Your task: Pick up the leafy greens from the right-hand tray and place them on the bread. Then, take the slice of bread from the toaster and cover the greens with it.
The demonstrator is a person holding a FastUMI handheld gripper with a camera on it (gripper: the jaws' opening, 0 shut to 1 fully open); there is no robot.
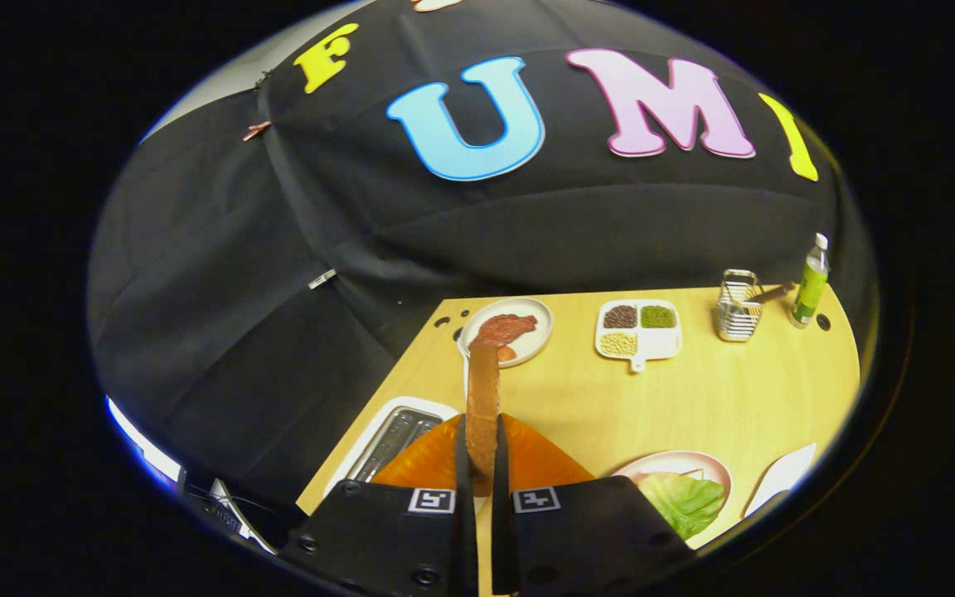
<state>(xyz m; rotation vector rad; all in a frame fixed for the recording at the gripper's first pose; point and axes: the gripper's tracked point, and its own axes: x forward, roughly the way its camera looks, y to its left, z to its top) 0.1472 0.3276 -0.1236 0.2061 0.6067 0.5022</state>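
Toast slice held above the tabletop (693, 398)

The gripper (482, 464) fingers clamp a browned, edge-on bread slice (482, 406); the white toaster (386, 439) sits just beside them.

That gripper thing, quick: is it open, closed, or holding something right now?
Gripper: closed on a slice of bread, held edge-on between both fingers above the wooden table, with the toaster just beside it.

A staged kitchen booth is indicated: black cloth wall (220, 274) hung behind a pale wooden desk (718, 398) set with a white toaster (390, 431) and plated food.
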